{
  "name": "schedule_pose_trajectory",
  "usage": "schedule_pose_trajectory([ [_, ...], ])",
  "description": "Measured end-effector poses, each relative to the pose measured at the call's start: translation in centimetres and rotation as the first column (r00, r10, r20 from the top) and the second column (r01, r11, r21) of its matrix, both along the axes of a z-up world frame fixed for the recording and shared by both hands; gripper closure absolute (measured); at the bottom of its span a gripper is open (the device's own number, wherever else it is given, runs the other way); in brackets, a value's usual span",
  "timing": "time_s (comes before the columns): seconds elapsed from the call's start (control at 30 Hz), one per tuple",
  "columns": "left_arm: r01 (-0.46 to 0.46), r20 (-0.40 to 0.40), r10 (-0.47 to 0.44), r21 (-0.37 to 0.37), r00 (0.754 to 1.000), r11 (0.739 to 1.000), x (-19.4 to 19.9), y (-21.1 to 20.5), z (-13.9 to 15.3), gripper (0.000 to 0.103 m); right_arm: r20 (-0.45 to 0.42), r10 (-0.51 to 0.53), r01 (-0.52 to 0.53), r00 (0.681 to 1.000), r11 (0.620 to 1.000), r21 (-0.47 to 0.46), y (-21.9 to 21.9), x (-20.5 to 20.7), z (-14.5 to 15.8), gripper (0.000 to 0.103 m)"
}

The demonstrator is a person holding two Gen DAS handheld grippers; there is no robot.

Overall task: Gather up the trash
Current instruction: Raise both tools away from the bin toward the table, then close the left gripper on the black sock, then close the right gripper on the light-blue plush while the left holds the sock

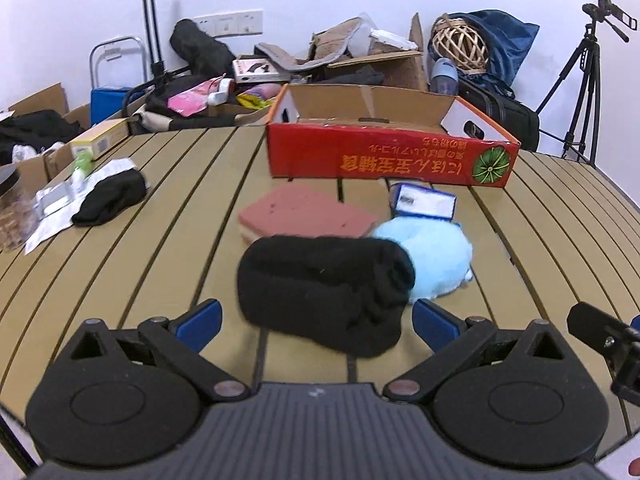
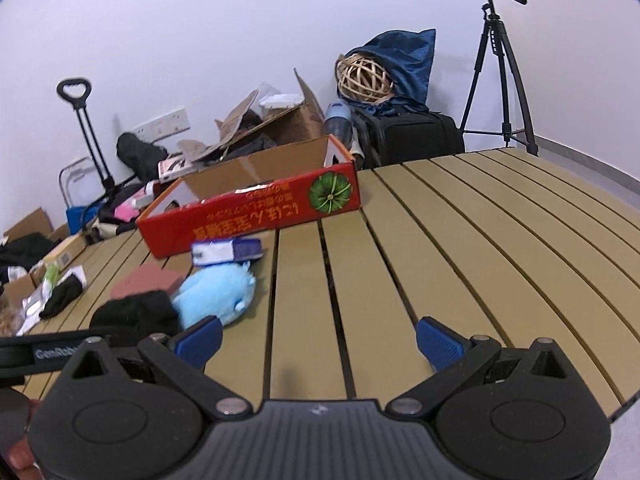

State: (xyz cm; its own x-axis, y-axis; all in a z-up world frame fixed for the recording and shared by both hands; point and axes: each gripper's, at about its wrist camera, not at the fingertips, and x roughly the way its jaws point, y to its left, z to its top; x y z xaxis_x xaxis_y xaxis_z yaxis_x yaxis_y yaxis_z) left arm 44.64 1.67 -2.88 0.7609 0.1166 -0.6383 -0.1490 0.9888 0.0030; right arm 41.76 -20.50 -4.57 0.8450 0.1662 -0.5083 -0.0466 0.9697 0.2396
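Note:
A rolled black sock (image 1: 326, 292) lies on the slatted table, right in front of my open left gripper (image 1: 316, 326), between its blue pads without being clamped. Behind the sock sit a pale blue plush toy (image 1: 436, 258), a pink sponge block (image 1: 306, 214) and a small blue and white packet (image 1: 426, 202). Further back stands an open red cardboard box (image 1: 390, 160). My right gripper (image 2: 318, 344) stands open over bare slats; the plush toy (image 2: 218, 294), the black sock (image 2: 134, 314), the packet (image 2: 226, 252) and the red box (image 2: 256, 214) lie to its left.
At the table's left edge lie a second black sock (image 1: 110, 198), white wrappers (image 1: 52, 216) and a green item (image 1: 82, 162). Boxes, bags and a folded trolley (image 1: 150, 20) crowd the floor behind. A camera tripod (image 2: 500, 72) stands at the right.

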Motion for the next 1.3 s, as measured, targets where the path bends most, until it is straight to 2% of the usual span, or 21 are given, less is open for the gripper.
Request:
schedule_pose_trajectory([
  [0.2, 0.02, -0.014, -0.02, 0.062, 1.0, 0.998, 2.3, -1.1, -1.5, 0.0, 0.024, -0.019, 0.018, 1.0, 1.0, 0.021, -0.6, 1.0, -0.7, 0.0],
  [0.37, 0.01, -0.031, -0.009, 0.044, 0.999, 0.999, 3.7, -0.8, -3.1, 0.0, 0.04, -0.029, 0.028, 0.999, 0.999, 0.031, -0.8, 1.5, -1.3, 0.0],
  [0.53, 0.008, -0.034, -0.005, 0.068, 0.999, 0.998, 4.1, -0.8, -4.3, 0.0, 0.054, -0.034, 0.033, 0.998, 0.999, 0.029, -0.6, 1.4, -1.7, 0.0],
  [0.63, 0.01, -0.026, -0.009, 0.04, 1.0, 0.999, 4.1, -0.3, -4.4, 0.0, 0.061, -0.032, 0.03, 0.998, 0.999, 0.028, -0.4, 1.4, -1.9, 0.0],
  [0.7, 0.009, -0.019, -0.008, 0.029, 1.0, 1.0, 4.0, 0.0, -4.4, 0.005, 0.061, -0.029, 0.027, 0.998, 0.999, 0.024, -0.3, 1.3, -1.9, 0.0],
  [0.83, 0.004, -0.003, -0.004, 0.023, 1.0, 1.0, 3.6, 0.3, -4.1, 0.027, 0.061, -0.022, 0.022, 0.998, 1.0, 0.005, 0.0, 1.2, -2.0, 0.0],
  [0.9, -0.008, 0.002, 0.008, 0.009, 1.0, 1.0, 3.3, 0.7, -3.9, 0.034, 0.061, -0.022, 0.022, 0.998, 1.0, -0.001, 0.0, 1.2, -2.1, 0.0],
  [1.03, -0.038, 0.014, 0.038, -0.009, 0.999, 0.999, 2.8, 1.8, -3.4, 0.068, 0.059, -0.021, 0.021, 0.998, 1.0, 0.006, 0.2, 1.3, -2.2, 0.0],
  [1.13, -0.041, 0.021, 0.042, -0.055, 0.999, 0.998, 2.3, 2.9, -2.9, 0.076, 0.06, -0.011, 0.01, 0.998, 1.0, 0.011, 0.6, 1.4, -2.4, 0.0],
  [1.3, -0.049, 0.058, 0.053, -0.054, 0.997, 0.997, 1.1, 3.7, -1.7, 0.076, 0.064, 0.012, -0.012, 0.998, 1.0, 0.003, 1.6, 1.3, -2.4, 0.0],
])
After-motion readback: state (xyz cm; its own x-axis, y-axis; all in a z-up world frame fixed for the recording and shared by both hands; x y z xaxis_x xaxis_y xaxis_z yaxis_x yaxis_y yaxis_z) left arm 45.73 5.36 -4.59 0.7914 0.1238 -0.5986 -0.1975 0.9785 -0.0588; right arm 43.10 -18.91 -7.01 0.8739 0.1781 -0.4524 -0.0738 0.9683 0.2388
